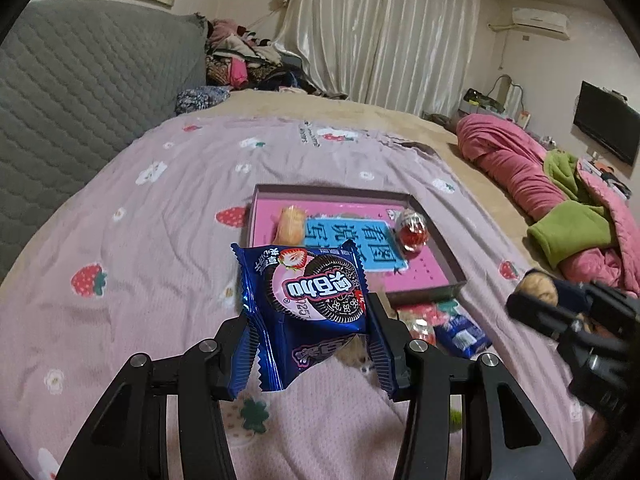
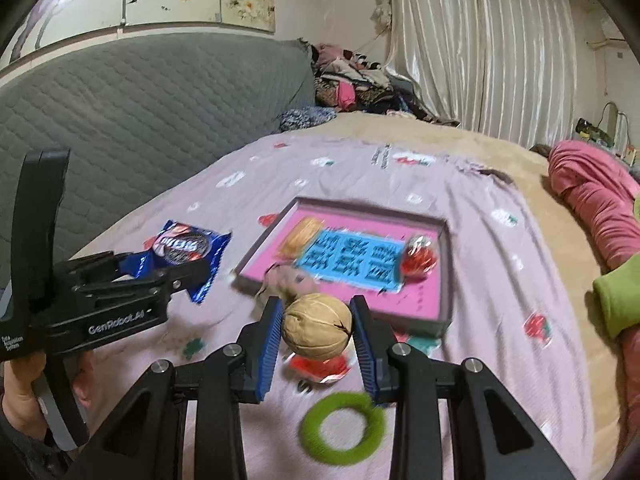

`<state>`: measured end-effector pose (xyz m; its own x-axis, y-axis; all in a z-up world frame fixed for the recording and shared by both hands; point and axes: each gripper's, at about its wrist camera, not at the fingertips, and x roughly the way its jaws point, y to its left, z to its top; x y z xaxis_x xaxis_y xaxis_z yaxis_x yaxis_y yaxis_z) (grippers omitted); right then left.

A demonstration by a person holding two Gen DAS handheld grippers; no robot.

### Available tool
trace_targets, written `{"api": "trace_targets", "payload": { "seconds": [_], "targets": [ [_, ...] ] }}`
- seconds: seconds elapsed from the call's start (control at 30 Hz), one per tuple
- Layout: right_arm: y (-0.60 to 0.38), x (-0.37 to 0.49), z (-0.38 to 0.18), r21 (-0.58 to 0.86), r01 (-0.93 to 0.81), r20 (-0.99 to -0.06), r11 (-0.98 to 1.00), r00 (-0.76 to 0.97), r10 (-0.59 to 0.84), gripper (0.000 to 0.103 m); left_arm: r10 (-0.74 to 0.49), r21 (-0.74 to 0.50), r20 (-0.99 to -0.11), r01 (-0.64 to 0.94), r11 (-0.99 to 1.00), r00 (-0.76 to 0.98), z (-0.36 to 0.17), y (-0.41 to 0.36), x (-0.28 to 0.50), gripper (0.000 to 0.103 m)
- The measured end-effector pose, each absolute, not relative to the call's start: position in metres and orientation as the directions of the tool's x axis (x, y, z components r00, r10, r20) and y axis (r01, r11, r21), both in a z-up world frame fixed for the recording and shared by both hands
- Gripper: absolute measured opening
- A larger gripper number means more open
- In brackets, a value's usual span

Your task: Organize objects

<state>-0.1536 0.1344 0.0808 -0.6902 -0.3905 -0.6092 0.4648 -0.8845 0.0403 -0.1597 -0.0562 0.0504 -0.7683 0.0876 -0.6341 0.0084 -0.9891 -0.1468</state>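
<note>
Your left gripper (image 1: 308, 320) is clamped on a blue strawberry Oreo packet (image 1: 306, 296), the pads pinching the wrapper at its two crimped sides so that the packet hangs flat between them, printed face up, clear of the bedspread (image 1: 160, 240). Your right gripper (image 2: 318, 330) is clamped on a walnut (image 2: 317, 326), each blue ribbed pad pressed against one flank of the shell, a hold across the widest part that keeps a round, hard thing from rolling out. Both loads are held above the bedspread and short of the shallow box tray (image 1: 440, 248), which lies ahead of you with its pink printed floor facing up. Inside the tray, a pale wrapped pastry (image 1: 290, 224) rests near the far left corner and a red foil-wrapped sweet (image 1: 412, 232) against the right wall, well apart, which leaves the near half of the floor free for what you carry. Still loose on the bedspread just in front of the tray are a blue wrapped snack (image 1: 460, 334), a red-and-clear wrapped sweet (image 1: 420, 326) and a green ring (image 2: 342, 428); a small pinkish object beside the tray's near corner is too blurred to name. Judged from this layout, you are mid-carry, with several items left to gather.
</note>
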Motion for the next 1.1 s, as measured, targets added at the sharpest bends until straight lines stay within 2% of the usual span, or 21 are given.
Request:
{"api": "trace_targets", "payload": {
  "seconds": [0.53,1.1],
  "targets": [
    [0.176,-0.223,0.115,0.045,0.423,-0.509,-0.905,-0.77,-0.385,0.035,0.069,-0.123,-0.602,0.007,-0.992,-0.795,0.063,-0.057,-0.229,0.051],
    [0.179,-0.276,0.062,0.058,0.398,-0.529,-0.916,-0.766,-0.366,0.035,0.1,-0.233,-0.599,0.054,-0.971,-0.795,0.014,-0.091,-0.299,0.051]
  ]
}}
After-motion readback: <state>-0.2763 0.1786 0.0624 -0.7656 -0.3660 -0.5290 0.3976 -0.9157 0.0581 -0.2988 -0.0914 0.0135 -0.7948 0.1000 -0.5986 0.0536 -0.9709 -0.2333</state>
